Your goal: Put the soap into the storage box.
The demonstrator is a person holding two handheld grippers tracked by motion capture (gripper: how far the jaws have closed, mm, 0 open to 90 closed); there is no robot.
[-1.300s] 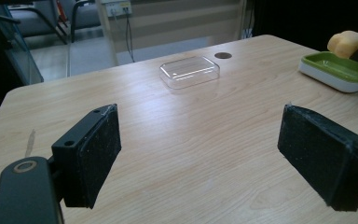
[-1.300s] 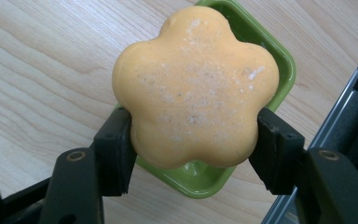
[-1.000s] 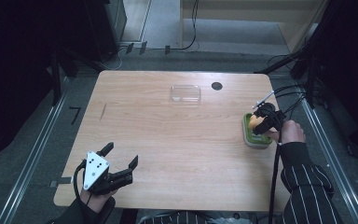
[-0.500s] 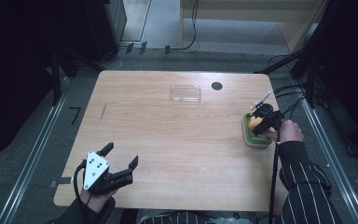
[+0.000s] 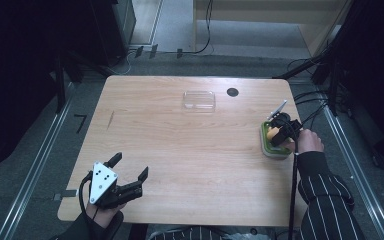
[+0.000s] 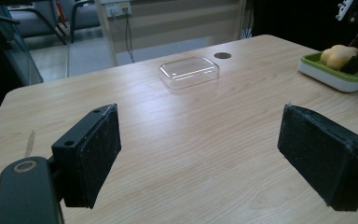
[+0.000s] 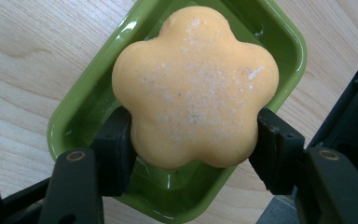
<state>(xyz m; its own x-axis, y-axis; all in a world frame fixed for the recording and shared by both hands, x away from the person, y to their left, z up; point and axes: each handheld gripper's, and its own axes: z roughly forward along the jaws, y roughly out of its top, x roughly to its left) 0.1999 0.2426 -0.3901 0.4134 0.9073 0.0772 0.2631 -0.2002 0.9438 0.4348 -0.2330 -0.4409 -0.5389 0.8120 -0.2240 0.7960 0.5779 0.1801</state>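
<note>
Hardly anything has shifted since a second ago: your right gripper (image 5: 280,134) stays over the green dish (image 5: 266,142) at the table's (image 5: 190,150) right edge, your left gripper (image 5: 130,176) stays parked at the near left corner. Your right jaws are clamped on the flower-shaped orange soap (image 7: 193,86), pads pressing both sides, soap sitting in the dish. Your left jaws stand wide apart, holding nothing. The clear lid (image 5: 199,100) lies at the far middle, well apart from both.
</note>
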